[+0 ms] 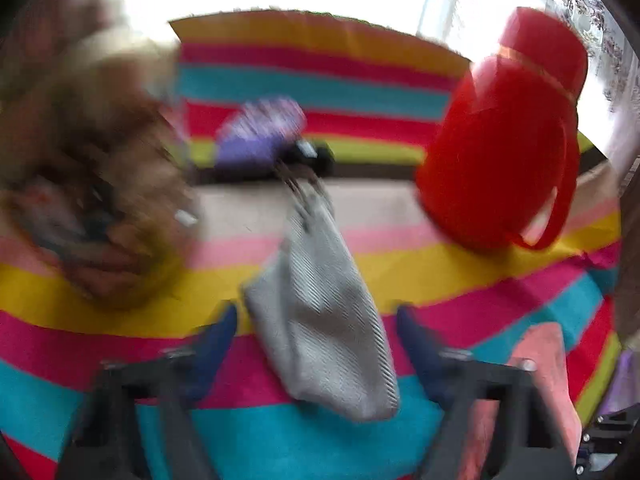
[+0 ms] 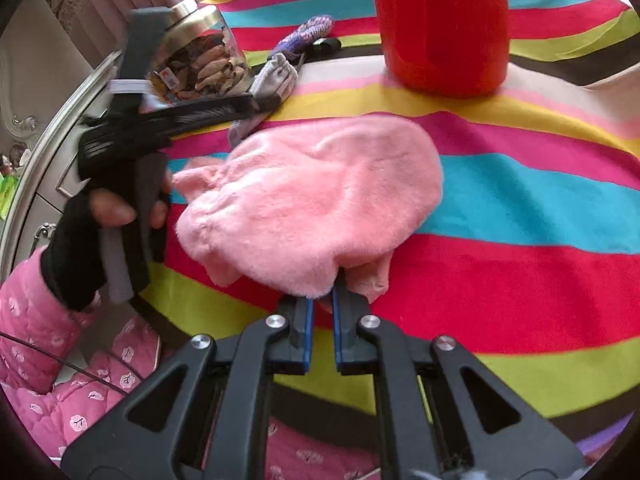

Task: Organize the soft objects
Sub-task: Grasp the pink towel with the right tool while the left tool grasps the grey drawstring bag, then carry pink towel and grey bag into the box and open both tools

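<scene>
Right gripper (image 2: 322, 300): clamped tight on the near edge of the fluffy pink fleece cloth (image 2: 308, 200), which spread toward 12 o'clock over the striped tablecloth (image 2: 520, 208).
Left gripper (image 1: 316, 320): jaws looked apart, the grey knit drawstring pouch (image 1: 320, 272) between them.
Red plastic jug (image 1: 504, 140): 2 o'clock of the pouch.

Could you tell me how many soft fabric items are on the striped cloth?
3: the pink fleece at the near edge, the grey fabric piece beside the glass jar, the purple knit behind it. Others may be hidden.
</scene>
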Demonstrator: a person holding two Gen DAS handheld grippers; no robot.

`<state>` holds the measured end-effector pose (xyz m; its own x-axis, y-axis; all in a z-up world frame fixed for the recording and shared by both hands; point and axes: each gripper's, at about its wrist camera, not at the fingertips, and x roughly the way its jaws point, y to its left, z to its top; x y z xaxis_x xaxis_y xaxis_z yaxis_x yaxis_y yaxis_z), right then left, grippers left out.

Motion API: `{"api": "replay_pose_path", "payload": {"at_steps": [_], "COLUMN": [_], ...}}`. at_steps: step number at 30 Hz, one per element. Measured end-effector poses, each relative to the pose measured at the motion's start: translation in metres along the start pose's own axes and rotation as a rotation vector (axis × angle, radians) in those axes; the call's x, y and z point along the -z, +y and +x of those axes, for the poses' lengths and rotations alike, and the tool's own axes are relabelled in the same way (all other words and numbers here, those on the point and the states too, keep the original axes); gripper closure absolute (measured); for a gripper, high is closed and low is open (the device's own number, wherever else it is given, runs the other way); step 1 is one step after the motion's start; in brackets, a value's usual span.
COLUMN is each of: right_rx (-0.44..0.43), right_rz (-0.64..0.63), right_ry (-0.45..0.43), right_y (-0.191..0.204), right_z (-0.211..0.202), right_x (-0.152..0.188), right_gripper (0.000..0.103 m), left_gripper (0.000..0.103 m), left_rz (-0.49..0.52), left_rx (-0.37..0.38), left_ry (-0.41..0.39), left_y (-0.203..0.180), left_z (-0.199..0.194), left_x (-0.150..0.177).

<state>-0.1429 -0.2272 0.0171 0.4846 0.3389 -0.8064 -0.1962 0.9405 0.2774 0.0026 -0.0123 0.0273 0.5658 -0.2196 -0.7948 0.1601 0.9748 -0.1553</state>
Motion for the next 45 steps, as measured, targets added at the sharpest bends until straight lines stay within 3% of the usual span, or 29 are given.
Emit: {"api": "replay_pose_path", "payload": {"at_steps": [1,2,3,7,10,16,22,27,37,45], "right_rx": [0.007,0.019,0.027,0.036,0.011,0.043,0.074,0.109,0.185,0.309], "right_rz": [0.001,-0.002,-0.006,-0.015,-0.008,-0.07,-0.078,-0.078,0.018,0.088], "right_ry": [-0.008,-0.02,-0.032,-0.125,-0.183,-0.309,-0.362,-0.372,-0.398,-0.425], "right_y": [0.002,0.003,0.004,0.009,0.018,0.043,0.047,0.041,0.004,-0.025], "right_z": [-0.005,-0.011,-0.016,-0.04,-0.053,-0.085,-0.11,-0.125,-0.166,-0.216], "right_x": [0.001,0.003,0.005,0.01,0.01,0.007,0.008,0.017,0.051,0.09], "right_gripper": [0.092,0.092,0.092,0.092,0.094,0.094,0.094,0.094,0.094,0.094], "left_gripper": [0.096,0.096,0.096,0.096,0.096,0.095,0.095,0.095,0.095,0.095], "left_rz": [-0.029,-0.057,-0.084,-0.016,0.034,0.006,-0.009,0.036,0.208,0.506], "left_rx": [0.025,0.066,0.137,0.168,0.152,0.17,0.186,0.204,0.262,0.366], "left_ry": [0.027,-0.007,-0.093,-0.381,-0.429,-0.377,-0.288,-0.261,-0.237,-0.199], "left_y": [0.004,0.007,0.008,-0.001,-0.001,0.01,0.008,-0.006,-0.067,-0.162], "left_z": [-0.003,-0.017,-0.048,-0.157,-0.199,-0.205,-0.194,-0.193,-0.197,-0.204], "left_x": [0.002,0.003,0.006,0.01,0.014,0.059,0.092,0.099,0.1,0.108]}}
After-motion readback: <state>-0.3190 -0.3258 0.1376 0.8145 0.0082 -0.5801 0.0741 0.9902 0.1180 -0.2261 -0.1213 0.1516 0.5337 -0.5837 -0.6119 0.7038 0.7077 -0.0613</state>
